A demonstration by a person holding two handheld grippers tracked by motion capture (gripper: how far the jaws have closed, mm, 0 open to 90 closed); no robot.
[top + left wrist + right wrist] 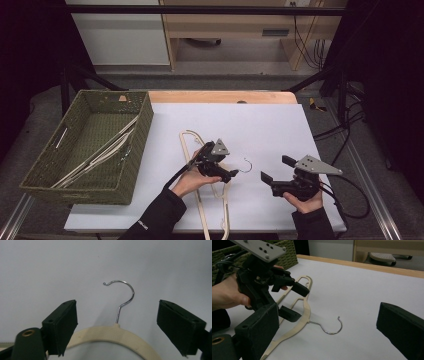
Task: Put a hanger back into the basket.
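Hanger (210, 185) of cream plastic, flat on the white table cover (270, 125), near the front edge and right of the woven basket (142, 125), not yet lifted; metal hook (245, 165) pointing toward the person's right, bare on the sheet between the two tools; left gripper (222, 167) poised over the neck of the hanger, jaws spread wide, one to each side of the curved top bar as seen in the left gripper view, hook (122, 293) straight ahead between them, pads not touching the plastic as far as can be told; right gripper (275, 172) held apart to the right of the hook, jaws likewise open and holding nothing, aimed back across the sheet toward the hook (329, 327) and the other tool; several pale hangers (97, 152) already lying in the basket, leaning along its floor and wall; judged from that: part of the sorting done, this hanger being the one left on the table; grasp not yet made, so closing on the neck, lifting, carrying left over the basket rim and letting go all remaining; probably past the halfway mark, though hard to say for certain.
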